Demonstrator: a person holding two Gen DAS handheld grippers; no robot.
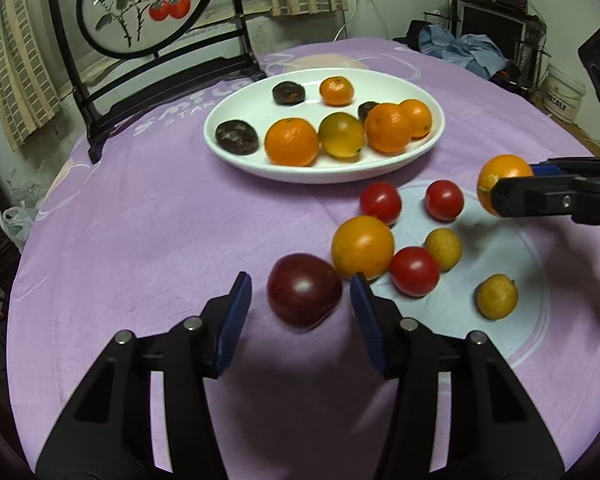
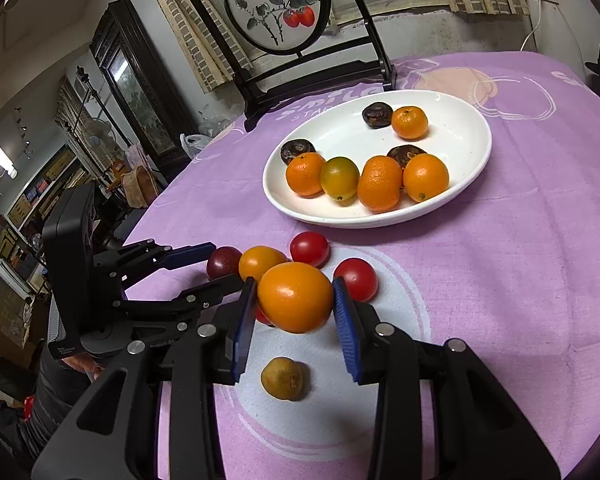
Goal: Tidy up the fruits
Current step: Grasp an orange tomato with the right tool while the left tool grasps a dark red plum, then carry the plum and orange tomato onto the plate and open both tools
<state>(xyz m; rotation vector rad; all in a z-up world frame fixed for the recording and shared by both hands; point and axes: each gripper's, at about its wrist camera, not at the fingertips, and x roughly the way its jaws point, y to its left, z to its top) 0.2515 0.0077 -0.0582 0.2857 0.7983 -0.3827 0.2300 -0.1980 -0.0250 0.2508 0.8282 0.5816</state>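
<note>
While unpinched, plum (image 1: 304, 290) sits between left gripper (image 1: 300, 294) pads.

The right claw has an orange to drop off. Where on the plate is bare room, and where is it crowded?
The white plate is bare in its middle and right rim, right of the lone mandarin. The near edge is crowded: four citrus fruits side by side.
</note>
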